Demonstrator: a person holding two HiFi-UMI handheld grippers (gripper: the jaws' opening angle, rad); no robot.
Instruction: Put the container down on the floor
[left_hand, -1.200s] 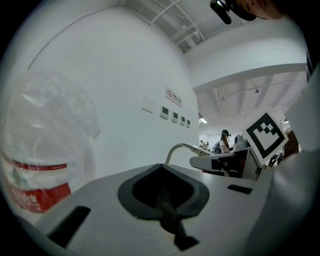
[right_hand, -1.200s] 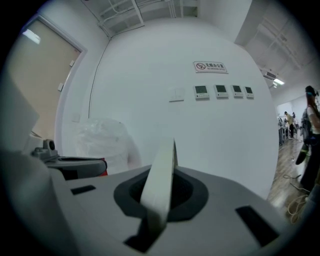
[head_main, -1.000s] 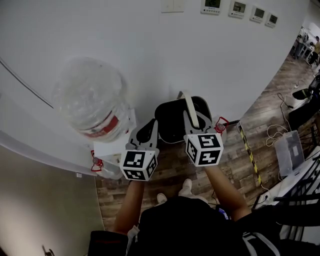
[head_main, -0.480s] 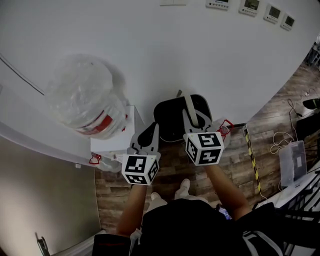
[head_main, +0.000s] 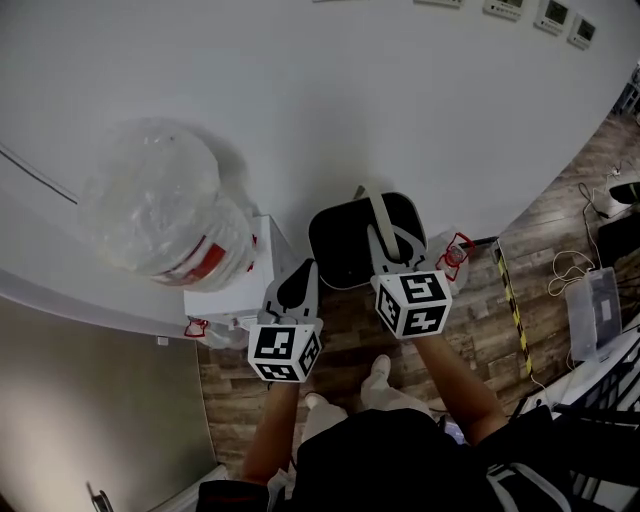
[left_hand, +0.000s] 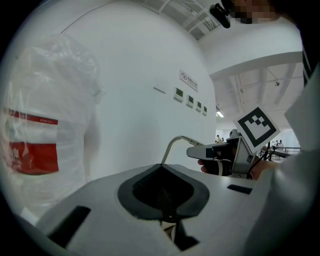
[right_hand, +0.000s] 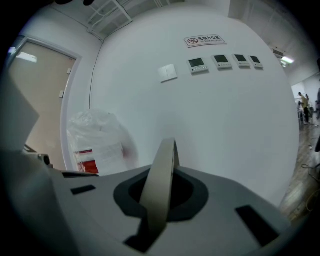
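Note:
A black container (head_main: 345, 245) hangs by its beige bail handle (head_main: 381, 218) close to the white wall. My right gripper (head_main: 391, 252) is shut on that handle, which runs up between its jaws as a flat beige strip (right_hand: 161, 176). My left gripper (head_main: 293, 288) hovers just left of the container with its jaws together and nothing in them. From the left gripper view I see the handle (left_hand: 172, 144) arching over to the right gripper (left_hand: 220, 156). The container's underside and the floor beneath it are hidden.
A water dispenser (head_main: 228, 290) topped by a plastic-wrapped bottle (head_main: 160, 210) stands left of the container. Wood floor (head_main: 470, 320) carries yellow-black tape (head_main: 510, 300), cables and a clear box (head_main: 590, 305) at right. The person's feet (head_main: 375, 375) are below the container.
The head camera has shifted a little, so the bottle sits further left in view. Both grippers and the container keep nearly the same places; the grip on the handle is unchanged.

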